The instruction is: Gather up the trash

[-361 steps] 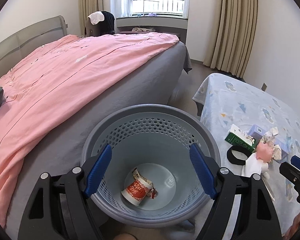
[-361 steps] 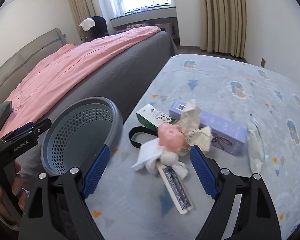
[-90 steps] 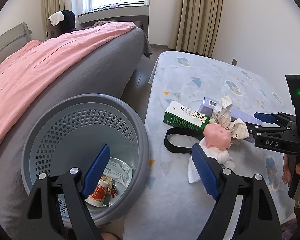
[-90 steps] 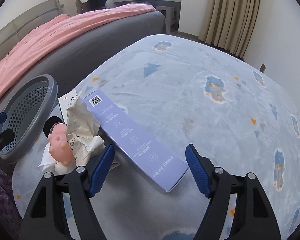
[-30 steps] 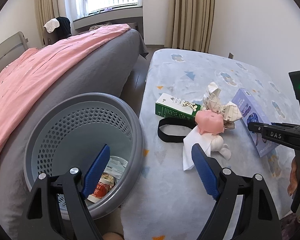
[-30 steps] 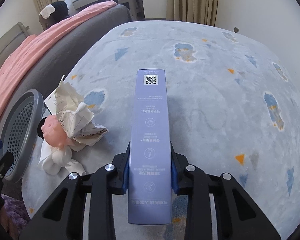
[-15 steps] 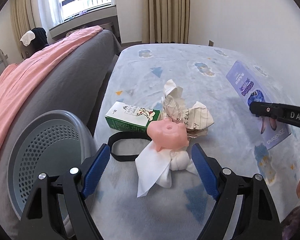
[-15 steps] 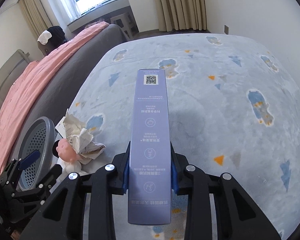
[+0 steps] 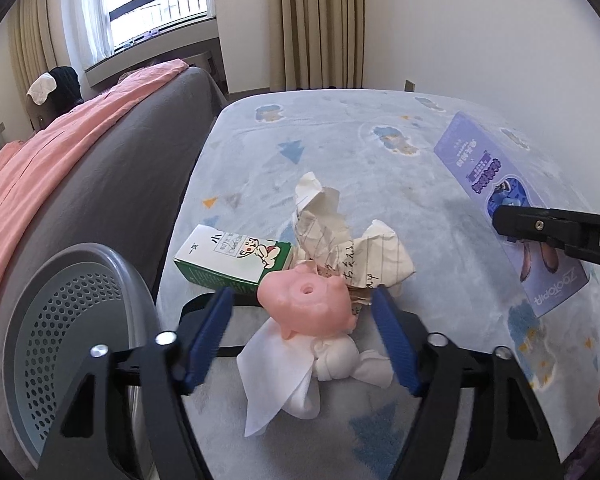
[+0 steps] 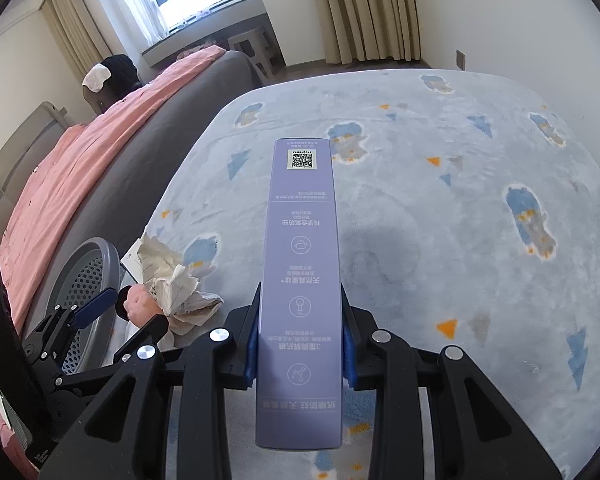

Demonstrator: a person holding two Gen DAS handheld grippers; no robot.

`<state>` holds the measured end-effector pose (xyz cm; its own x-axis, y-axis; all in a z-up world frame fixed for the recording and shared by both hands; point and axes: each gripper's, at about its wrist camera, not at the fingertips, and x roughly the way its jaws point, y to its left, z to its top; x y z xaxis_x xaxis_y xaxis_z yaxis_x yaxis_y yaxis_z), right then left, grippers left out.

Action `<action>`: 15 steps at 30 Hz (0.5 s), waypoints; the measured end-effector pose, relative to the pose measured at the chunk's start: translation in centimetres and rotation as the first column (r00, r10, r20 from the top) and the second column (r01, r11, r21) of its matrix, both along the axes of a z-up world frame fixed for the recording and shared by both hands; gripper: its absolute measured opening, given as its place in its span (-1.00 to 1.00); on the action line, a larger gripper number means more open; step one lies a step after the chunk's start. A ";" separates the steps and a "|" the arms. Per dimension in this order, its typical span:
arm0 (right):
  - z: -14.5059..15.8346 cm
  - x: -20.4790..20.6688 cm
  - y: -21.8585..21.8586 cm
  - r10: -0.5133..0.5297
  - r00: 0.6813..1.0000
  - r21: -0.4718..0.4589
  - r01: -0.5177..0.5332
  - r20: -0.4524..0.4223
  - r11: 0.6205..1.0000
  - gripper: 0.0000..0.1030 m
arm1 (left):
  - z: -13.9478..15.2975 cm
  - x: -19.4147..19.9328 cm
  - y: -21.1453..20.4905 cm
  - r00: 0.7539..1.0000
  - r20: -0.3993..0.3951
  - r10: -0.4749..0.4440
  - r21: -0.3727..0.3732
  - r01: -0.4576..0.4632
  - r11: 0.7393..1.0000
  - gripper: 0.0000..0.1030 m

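Closing: left gripper (image 9: 302, 330) jaws narrowing around pink toy (image 9: 305, 307), seemingly not gripping; centre it.
Clamped: right gripper (image 10: 300, 354) holds purple box (image 10: 300, 280).

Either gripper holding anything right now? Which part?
Right gripper clamps the purple box by its long sides near one end. Left gripper holds nothing; its jaws are closing around the pink toy.

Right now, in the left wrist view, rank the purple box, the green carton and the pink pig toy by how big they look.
1. purple box, held in the right gripper
2. green carton
3. pink pig toy

The carton and pig look close; the pig sits nearer the camera, so that order is unsure.
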<state>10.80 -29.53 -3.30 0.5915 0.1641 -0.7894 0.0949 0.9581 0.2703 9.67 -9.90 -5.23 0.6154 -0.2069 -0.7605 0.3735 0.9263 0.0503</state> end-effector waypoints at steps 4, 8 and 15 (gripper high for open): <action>-0.2 0.0 0.2 0.005 1.000 0.002 -0.005 -0.006 1.000 -0.40 | 0.1 -0.4 -0.2 1.000 0.004 -0.013 0.006 0.013 1.000 -0.12; -0.2 0.0 0.2 0.003 1.000 0.003 -0.003 -0.004 1.000 -0.40 | 0.5 -0.6 0.3 1.000 -0.004 -0.010 -0.020 0.010 1.000 -0.21; 0.0 -0.2 0.3 0.003 1.000 -0.004 -0.003 0.005 1.000 -0.40 | 1.9 -2.1 1.6 1.000 0.016 0.004 -0.061 -0.003 0.998 -0.27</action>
<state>10.65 -29.20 -3.35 0.5947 0.1633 -0.7872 0.0903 0.9594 0.2672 7.55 -8.35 -3.35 0.6282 -0.2501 -0.7368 0.3696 0.9292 -0.0003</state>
